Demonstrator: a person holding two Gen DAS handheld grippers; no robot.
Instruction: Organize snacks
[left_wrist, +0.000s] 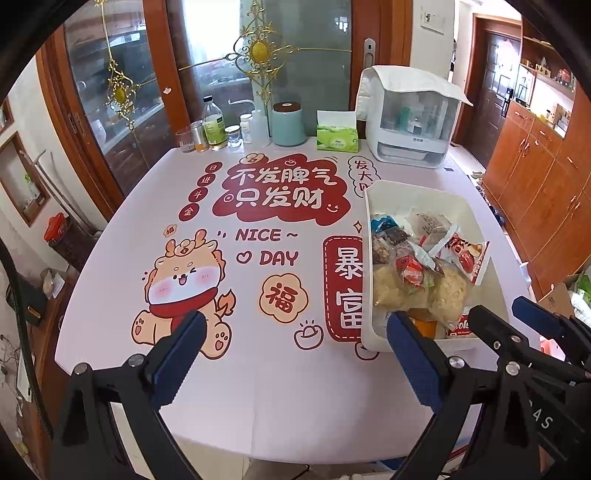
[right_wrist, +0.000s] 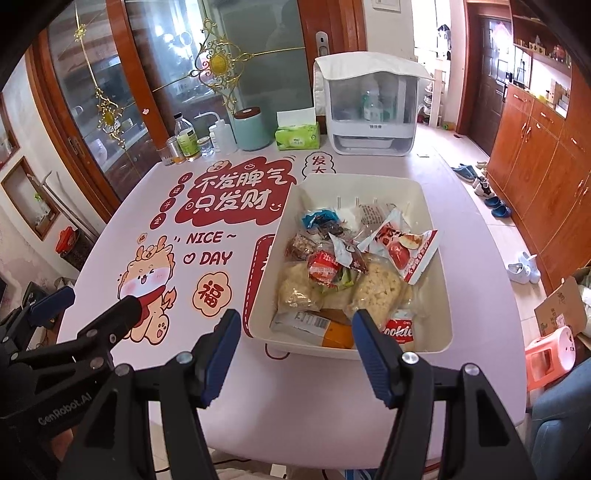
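A cream plastic bin (right_wrist: 436, 206) sits on the right half of the table and holds several snack packets: a red-and-white packet (right_wrist: 406, 251), two bags of pale puffed snacks (right_wrist: 376, 288), a small red packet (right_wrist: 325, 271), a blue packet (right_wrist: 317, 218) and a cookie pack (right_wrist: 400, 328). The bin also shows in the left wrist view (left_wrist: 369, 332). My left gripper (left_wrist: 295, 339) is open and empty above the table's front, left of the bin. My right gripper (right_wrist: 295, 339) is open and empty just before the bin's near rim.
The table (right_wrist: 295, 398) has a pink printed cover. Along its back edge stand bottles and jars (right_wrist: 188, 140), a teal canister (right_wrist: 253, 129), a green tissue box (right_wrist: 297, 134) and a white covered appliance (right_wrist: 369, 107). Wooden cabinets (right_wrist: 535, 166) and shoes (right_wrist: 495, 206) are on the right.
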